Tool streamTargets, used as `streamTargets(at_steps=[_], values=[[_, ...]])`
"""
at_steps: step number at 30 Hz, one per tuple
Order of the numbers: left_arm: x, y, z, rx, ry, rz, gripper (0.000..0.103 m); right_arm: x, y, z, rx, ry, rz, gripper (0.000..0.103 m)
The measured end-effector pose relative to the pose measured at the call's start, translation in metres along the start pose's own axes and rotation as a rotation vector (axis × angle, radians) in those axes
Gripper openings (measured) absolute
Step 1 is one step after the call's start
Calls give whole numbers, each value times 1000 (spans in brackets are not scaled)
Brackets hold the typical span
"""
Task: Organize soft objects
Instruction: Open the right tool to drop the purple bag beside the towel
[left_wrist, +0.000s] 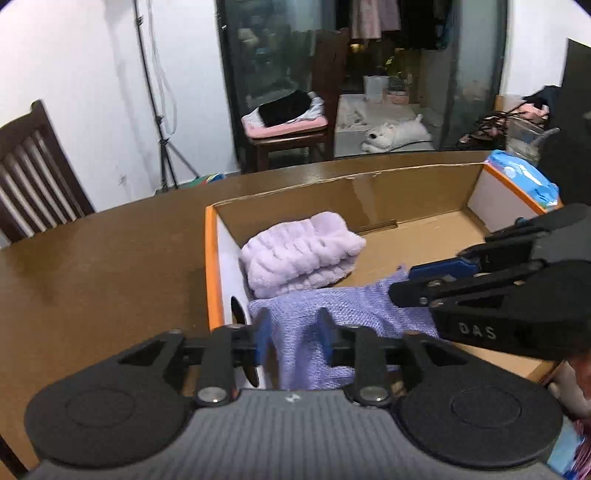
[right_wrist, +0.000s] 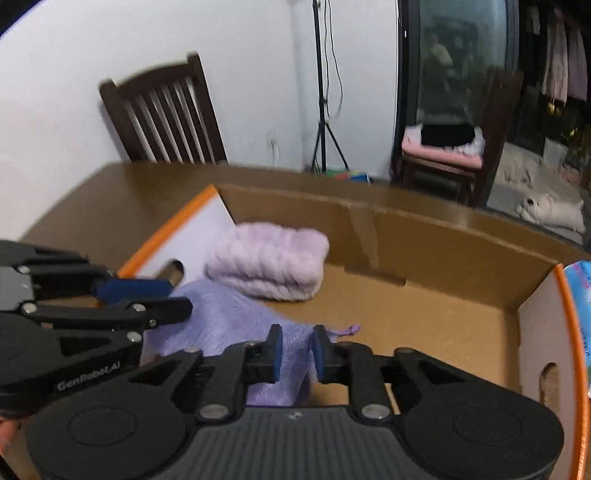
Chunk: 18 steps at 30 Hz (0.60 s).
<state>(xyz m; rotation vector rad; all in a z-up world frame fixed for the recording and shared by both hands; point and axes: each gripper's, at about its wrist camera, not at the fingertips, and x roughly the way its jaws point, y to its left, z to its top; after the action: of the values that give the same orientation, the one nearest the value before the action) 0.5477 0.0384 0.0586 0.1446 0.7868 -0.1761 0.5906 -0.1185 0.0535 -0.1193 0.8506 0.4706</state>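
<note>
Inside — woven lilac cloth, fluffy towel

both grippers are matte black with grey ribbed housings, round hubs, silver screws and blue-padded fingers. white "das" lettering marks the right gripper, "genrobot.ai" the left gripper.

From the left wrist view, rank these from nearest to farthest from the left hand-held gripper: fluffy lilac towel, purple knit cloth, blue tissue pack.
1. Purple knit cloth: between the left hand-held gripper fingers, draped over the box's near edge.
2. Fluffy lilac towel: inside the cardboard box, left end.
3. Blue tissue pack: beyond the box's far right end.
</note>
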Motion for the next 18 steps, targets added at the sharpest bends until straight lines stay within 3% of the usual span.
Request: streamTargets(at_steps=[3, 9, 11, 15, 18], values=[[-7, 1, -4, -5, -23, 1, 40, 0, -4, 0, 19, 2, 35, 35], [-54, 3, 3, -8, -80, 21, 47, -49, -18, 0, 14, -75, 27, 36], [-84, 4, 3, -11, -119, 7, 50, -82, -26, 0, 20, -118, 18, 38], [-148, 3, -9, -35, -197, 13, 68, -159, -45, -13, 16, -206, -20, 42], [-192, 0, -28, -43, -243, 24, 71, -218, -61, -33, 11, -266, -74, 46]])
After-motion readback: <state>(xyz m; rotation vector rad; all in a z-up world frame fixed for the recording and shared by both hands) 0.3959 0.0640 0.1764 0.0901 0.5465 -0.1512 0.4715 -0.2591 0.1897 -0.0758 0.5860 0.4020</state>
